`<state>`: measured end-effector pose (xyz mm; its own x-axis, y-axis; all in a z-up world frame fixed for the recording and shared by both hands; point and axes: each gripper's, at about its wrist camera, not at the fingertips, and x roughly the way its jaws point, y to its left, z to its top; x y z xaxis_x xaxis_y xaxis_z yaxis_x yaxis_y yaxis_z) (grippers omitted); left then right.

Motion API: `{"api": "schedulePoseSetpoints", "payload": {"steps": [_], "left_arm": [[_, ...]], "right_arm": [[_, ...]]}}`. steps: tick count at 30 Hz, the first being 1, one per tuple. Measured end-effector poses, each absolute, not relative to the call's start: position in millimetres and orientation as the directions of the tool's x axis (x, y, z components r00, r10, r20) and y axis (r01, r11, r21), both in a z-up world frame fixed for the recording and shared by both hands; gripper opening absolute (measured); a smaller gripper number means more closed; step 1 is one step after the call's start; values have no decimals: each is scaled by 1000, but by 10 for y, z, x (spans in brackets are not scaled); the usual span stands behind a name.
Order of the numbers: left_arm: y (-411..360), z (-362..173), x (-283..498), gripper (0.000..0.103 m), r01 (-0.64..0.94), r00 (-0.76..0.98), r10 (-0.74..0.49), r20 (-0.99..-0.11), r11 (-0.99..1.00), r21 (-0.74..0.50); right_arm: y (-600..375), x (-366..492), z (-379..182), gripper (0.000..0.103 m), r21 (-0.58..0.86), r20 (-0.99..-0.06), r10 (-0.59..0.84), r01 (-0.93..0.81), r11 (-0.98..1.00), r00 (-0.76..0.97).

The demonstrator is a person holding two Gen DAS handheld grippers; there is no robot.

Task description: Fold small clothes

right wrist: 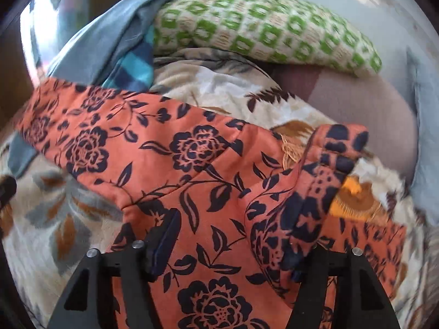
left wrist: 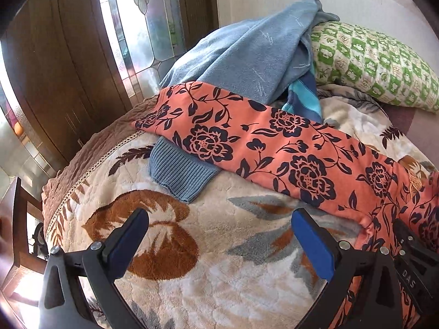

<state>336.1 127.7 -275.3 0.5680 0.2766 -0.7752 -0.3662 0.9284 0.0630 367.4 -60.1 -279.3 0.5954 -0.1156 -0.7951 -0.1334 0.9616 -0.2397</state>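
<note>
An orange garment with dark blue flowers [left wrist: 274, 148] lies stretched across the bed, from the upper left down to the lower right. In the right wrist view the same garment [right wrist: 197, 164] fills the middle. My left gripper [left wrist: 219, 235] is open above the bare blanket, just short of the garment's near edge, with nothing between its blue pads. My right gripper [right wrist: 230, 252] is open right over the garment. Its left finger [right wrist: 164, 241] rests on the cloth, and a bunched fold [right wrist: 310, 192] drapes over the right finger and hides it.
A plush leaf-patterned blanket [left wrist: 192, 274] covers the bed. A blue knit sweater [left wrist: 247, 54] is heaped at the back, its ribbed cuff [left wrist: 181, 172] sticking out from under the orange garment. A green-checked pillow [left wrist: 378, 63] lies at the back right. A wooden wardrobe [left wrist: 55, 82] stands to the left.
</note>
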Motion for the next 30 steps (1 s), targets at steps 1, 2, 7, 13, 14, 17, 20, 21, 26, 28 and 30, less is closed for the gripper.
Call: {"api": "schedulePoseSetpoints", "payload": {"steps": [1,2,7,13,14,17,20,21,26,28,30], "left_arm": [[1294,-2747,3358,103,-373,568,277,-775,926,58],[1306,-2743,3357,103,-378,567,277,-776,924,54],[1343,-2751,3369,103,-388,556,265,-788,921,36],[1536,-2782,3377,103,-442,526,250,-813,897,-10],[1568,-2788,3373,103,-448,523,248,-816,894,-15],[1695,-2811,3379,103,-465,511,244,-824,885,-26],[1902,-2848,3402,103,-503,493,242,-836,863,-46],[1988,-2863,3407,103,-521,485,239,-841,852,-58],[2436,-2937,3396,103,-613,457,222,-861,781,-124],[2596,-2948,3386,103,-644,459,218,-861,750,-153],[2726,-2969,3378,103,-663,477,191,-858,719,-209]], "right_arm": [[-605,3603,-2679,69,-186,-783,-51,-155,970,620],[-636,3530,-2556,69,-115,-765,30,-181,977,644],[-949,3347,-2149,70,98,-692,247,-251,963,678],[-1715,3348,-2302,62,343,-708,254,7,939,659],[-1738,3356,-2384,53,368,-714,271,16,930,646],[-1538,3413,-2649,46,344,-763,279,0,939,584],[-1318,3533,-3053,46,331,-837,287,13,944,466],[-1246,3574,-3194,46,286,-873,251,23,958,418],[-1248,3450,-3067,46,297,-845,283,-42,954,453],[-1386,3296,-2957,46,309,-819,295,-55,950,491],[-1562,3082,-2881,46,297,-806,286,-64,953,518]]}}
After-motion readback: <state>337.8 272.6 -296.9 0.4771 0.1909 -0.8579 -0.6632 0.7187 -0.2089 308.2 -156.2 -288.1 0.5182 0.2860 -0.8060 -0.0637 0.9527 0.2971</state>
